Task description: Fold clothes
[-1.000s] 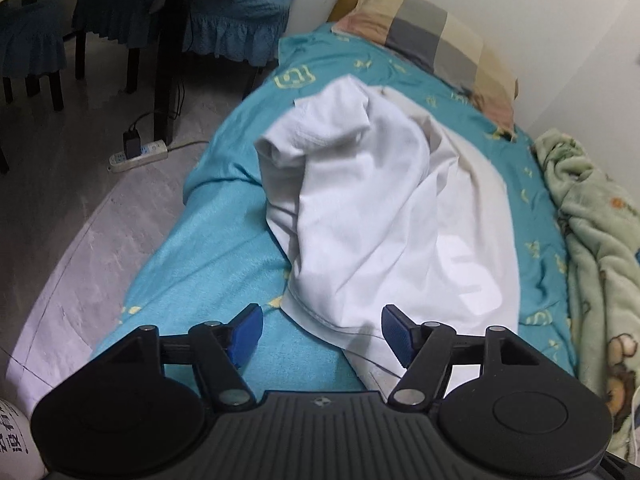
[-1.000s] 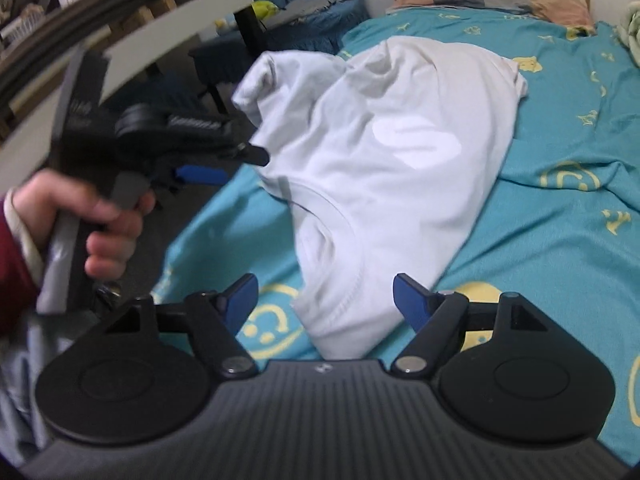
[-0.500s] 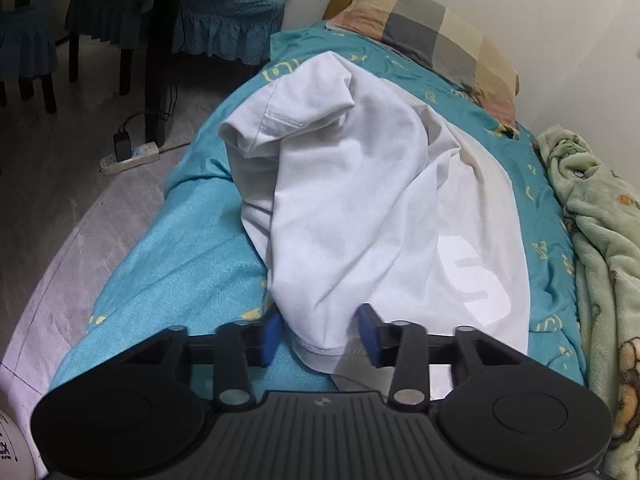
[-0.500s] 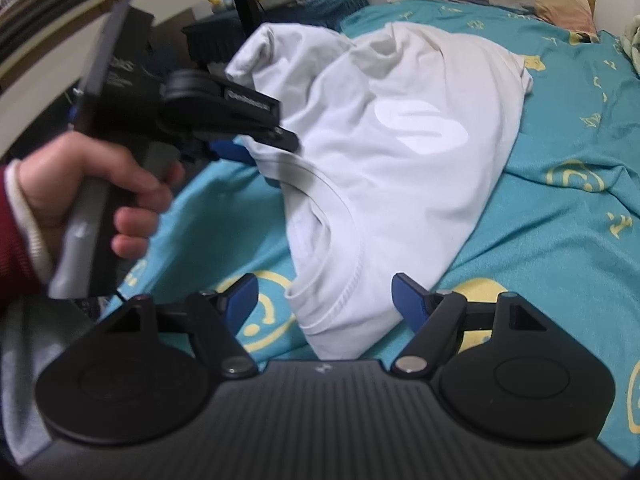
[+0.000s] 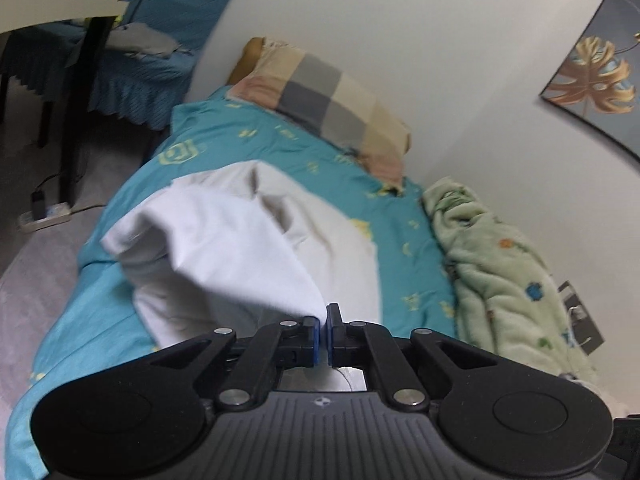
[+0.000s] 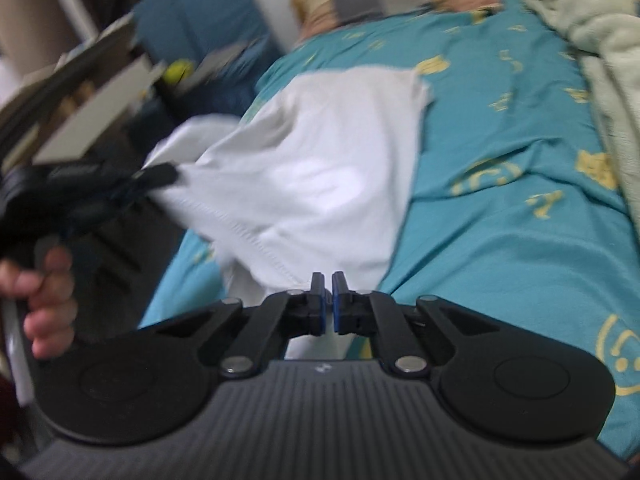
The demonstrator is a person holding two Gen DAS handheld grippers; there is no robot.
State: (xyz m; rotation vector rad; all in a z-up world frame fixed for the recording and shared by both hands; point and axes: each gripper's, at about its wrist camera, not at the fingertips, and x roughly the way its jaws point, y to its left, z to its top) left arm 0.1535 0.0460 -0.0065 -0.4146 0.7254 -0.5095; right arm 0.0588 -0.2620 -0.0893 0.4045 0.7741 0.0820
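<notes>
Left tool [image 5: 323, 330] and right tool [image 6: 328, 304] each pinched on white shirt [image 6: 312, 184] collar edge. Shirt lifted partly off bed [image 6: 520, 240], hem end resting toward pillow [image 5: 328, 100]. Spreading step; next likely needs flat lay-down.

Dim indoor light — heavy motion blur, fisheye-bent edges

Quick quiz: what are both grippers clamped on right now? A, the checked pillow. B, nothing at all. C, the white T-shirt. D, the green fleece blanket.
C: both the left gripper and the right gripper have their jaws shut on edges of the white T-shirt, lifting it off the teal bedsheet.
</notes>
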